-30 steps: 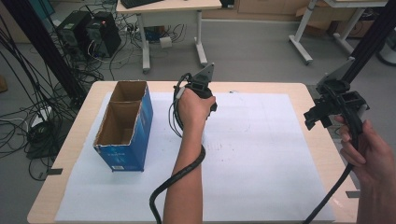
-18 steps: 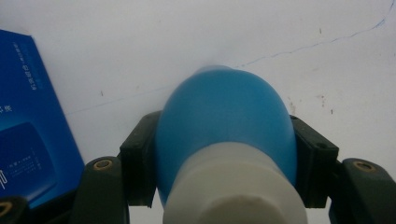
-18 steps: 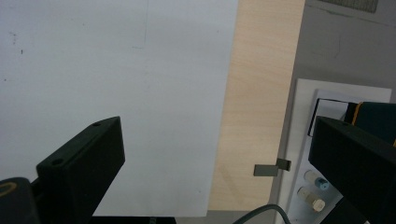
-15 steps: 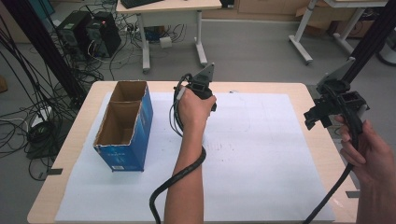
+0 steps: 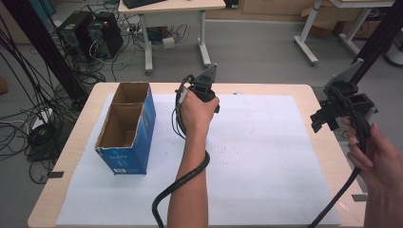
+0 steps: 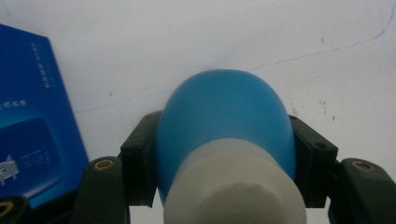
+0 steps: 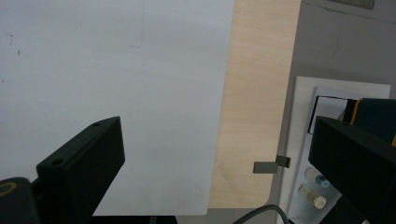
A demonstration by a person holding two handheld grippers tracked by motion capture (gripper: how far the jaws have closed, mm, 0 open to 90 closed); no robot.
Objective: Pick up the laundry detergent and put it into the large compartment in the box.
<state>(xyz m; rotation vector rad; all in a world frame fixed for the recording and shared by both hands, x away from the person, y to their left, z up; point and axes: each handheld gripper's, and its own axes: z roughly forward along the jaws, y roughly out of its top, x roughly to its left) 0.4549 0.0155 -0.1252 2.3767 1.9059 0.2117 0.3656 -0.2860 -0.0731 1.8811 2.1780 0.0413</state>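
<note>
High view: white sheet [image 5: 266, 156] over wooden table [image 5: 328, 156].

A wide white paper sheet [image 5: 266, 156] lies on the light wooden bench [image 5: 85, 118] and covers most of its top. On the sheet's left part stands an open blue cardboard box [image 5: 127, 128] with two compartments, one behind the other. Right of the box, near the sheet's far edge, the left hand-held gripper [image 5: 202, 90] clasps a blue rubber bulb with a white neck [image 6: 224, 140] between its jaws. Well right of the box, over the bench's right edge, hangs the right hand-held gripper [image 5: 332, 114], jaws apart.
</note>
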